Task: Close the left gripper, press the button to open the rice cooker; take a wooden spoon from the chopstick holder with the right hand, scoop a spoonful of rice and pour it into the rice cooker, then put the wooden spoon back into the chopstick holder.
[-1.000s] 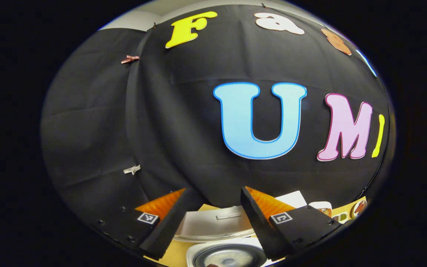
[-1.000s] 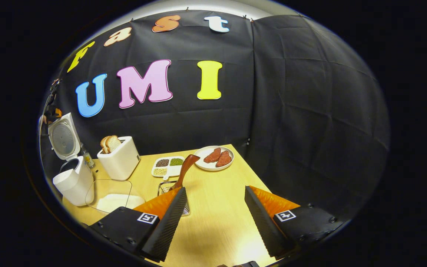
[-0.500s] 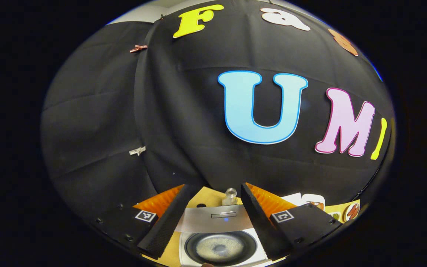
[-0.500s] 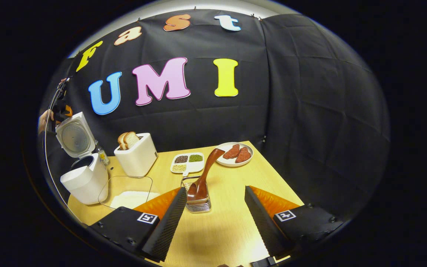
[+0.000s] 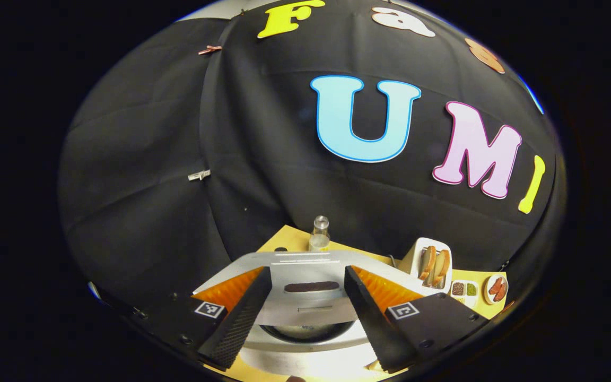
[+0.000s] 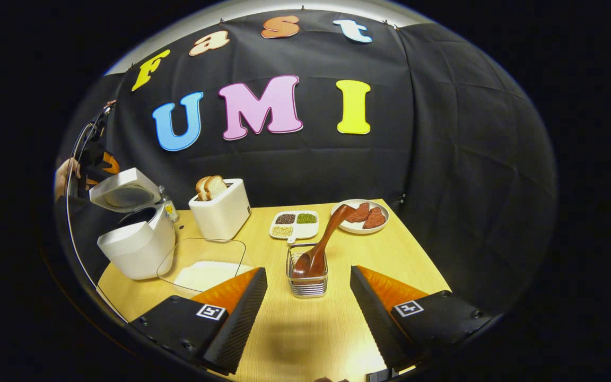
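**Rice cooker lid partly down, wooden spoon standing in its holder**

From where I stand, the left gripper point(image 5: 305, 307) hangs right above the rice cooker point(image 6: 136, 241), at the left end of the wooden table point(image 6: 390, 254). Its jaws are apart with nothing between them, and through the gap I look down on the cooker's grey lid point(image 5: 305, 276), which tilts over the dark inner pot point(image 5: 305, 333). In the right gripper view the lid point(image 6: 123, 189) stands part-way open above the white body, and a hand point(image 6: 64, 178) holding the left gripper is just behind it.

The right gripper point(image 6: 308, 313) hovers over the near part of the table, jaws also spread and empty. Just ahead of it sits the wire chopstick holder point(image 6: 307, 276), with the wooden spoon point(image 6: 322, 246) inside, bowl down, handle leaning up and to the right.

Between cooker and holder lies a clear glass dish point(image 6: 202, 260) with a layer of white rice point(image 6: 202, 273). Farther back stand a white toaster point(image 6: 223, 215) with two bread slices, a small divided tray point(image 6: 295, 225) of grains, and a plate point(image 6: 361, 217) with reddish pieces. A small bottle point(image 5: 319, 236) stands behind the cooker.
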A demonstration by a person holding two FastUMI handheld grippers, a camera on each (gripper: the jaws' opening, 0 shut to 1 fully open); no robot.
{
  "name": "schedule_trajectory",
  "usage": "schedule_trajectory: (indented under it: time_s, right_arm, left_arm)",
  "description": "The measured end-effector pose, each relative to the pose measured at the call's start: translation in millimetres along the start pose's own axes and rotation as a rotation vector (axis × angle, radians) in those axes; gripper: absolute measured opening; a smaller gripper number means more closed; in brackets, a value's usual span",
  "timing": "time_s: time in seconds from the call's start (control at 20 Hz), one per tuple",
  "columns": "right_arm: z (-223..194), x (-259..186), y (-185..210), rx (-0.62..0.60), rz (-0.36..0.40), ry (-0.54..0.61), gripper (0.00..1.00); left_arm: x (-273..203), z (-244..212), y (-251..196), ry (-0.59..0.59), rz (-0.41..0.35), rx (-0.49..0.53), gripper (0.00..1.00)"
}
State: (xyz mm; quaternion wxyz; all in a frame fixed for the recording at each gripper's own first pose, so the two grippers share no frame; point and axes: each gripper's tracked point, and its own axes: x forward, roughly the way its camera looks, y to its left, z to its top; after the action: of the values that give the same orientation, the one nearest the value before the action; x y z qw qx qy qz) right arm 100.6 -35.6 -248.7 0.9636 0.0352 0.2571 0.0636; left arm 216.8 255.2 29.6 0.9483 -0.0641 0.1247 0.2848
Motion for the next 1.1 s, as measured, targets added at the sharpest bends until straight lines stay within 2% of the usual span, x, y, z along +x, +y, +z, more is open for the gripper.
schedule_trajectory:
  time_s: [0.2,0.4,0.7,0.85,0.95,1.1]
  right_arm:
    - [-10.8,-4.9,1.4,-0.013,0.015,0.025,0.99]
    - [-19.6,-2.3,-2.1,-0.023,-0.002,0.054,0.98]
    - [-21.0,7.1,10.2,-0.05,0.068,0.061,0.99]
    - [-23.8,13.9,10.9,-0.058,0.097,0.063,0.99]
    - [-26.5,19.2,14.6,-0.045,0.119,0.071,0.99]
    - [-32.8,27.6,15.8,-0.036,0.16,0.091,0.99]
  left_arm:
    - [-1.4,-36.5,-2.1,0.023,0.008,0.031,0.97]
    - [-0.9,-74.0,-4.5,0.054,0.019,0.051,0.98]
    - [8.4,-128.7,-6.5,0.103,0.028,0.067,0.98]
    - [6.1,-133.7,-12.7,0.073,0.025,0.091,0.98]
    - [7.7,-143.8,-15.3,0.103,0.019,0.117,0.98]
    - [11.0,-142.7,-16.9,0.104,0.023,0.084,0.99]
